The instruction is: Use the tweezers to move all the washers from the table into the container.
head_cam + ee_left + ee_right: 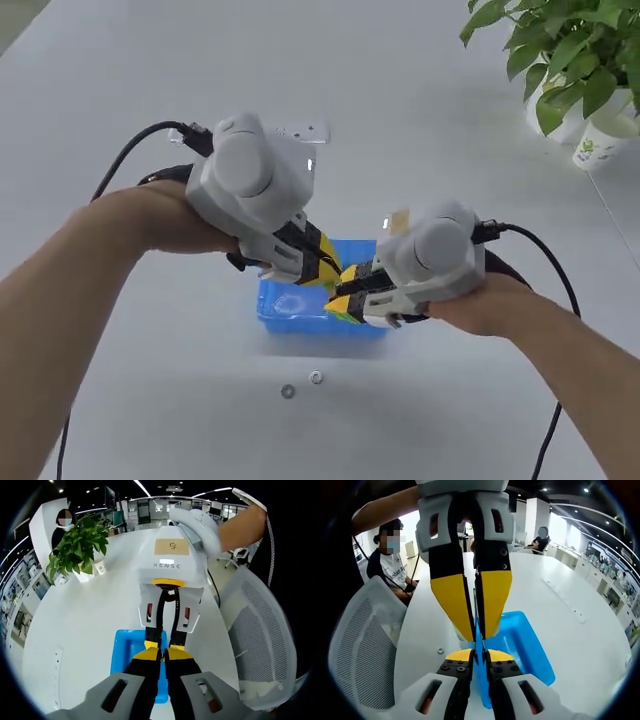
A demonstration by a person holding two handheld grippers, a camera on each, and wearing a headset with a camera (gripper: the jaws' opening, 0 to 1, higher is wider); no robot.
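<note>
Lettering "KENSE" on right gripper (164, 647) (left gripper (477, 636) pinches tweezers (478, 647)).

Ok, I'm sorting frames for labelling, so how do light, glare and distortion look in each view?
Head view: soft, even light, only a faint shadow in front of the blue container, and the washers are small but crisp. Left gripper view: heavy fisheye bending of the table, with ceiling lights glaring as streaks. Right gripper view: the same bending, the left gripper looms large, and the background is soft.
</note>
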